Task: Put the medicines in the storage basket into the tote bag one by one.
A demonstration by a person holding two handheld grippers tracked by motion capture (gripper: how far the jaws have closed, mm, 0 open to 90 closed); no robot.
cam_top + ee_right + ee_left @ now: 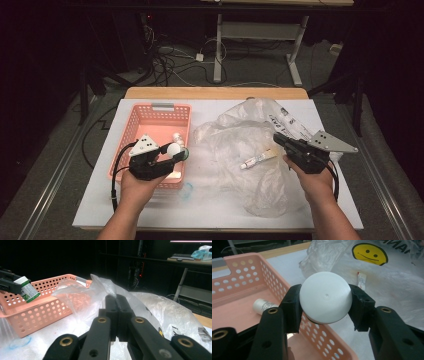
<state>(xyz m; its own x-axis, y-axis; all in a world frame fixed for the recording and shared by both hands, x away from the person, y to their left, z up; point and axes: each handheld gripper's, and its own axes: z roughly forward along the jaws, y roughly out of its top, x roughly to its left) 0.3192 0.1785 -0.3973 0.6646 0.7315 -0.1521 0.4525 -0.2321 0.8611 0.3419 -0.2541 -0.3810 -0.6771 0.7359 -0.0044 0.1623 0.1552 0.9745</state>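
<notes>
Over the basket's (150, 117) near right edge, a white-capped bottle (325, 300) is gripped by its cap in the left tongs (175, 152), apparently for dropping inside beside another bottle (263, 306). Right of the basket, the right tongs (116, 300) are clenched empty over the bag (250, 130).

The work surface is formed by a white board (210, 210) laid on a wooden table (215, 93), whose edge is seen at the far side. Grey floor (60, 165) is seen around it, and metal rails (55, 185) are laid along both sides. A tangle of cables (170, 57) is spread behind the table, beside a white desk frame (257, 37) on 2 legs. The room beyond is kept dark; light is cast mainly on the table.
</notes>
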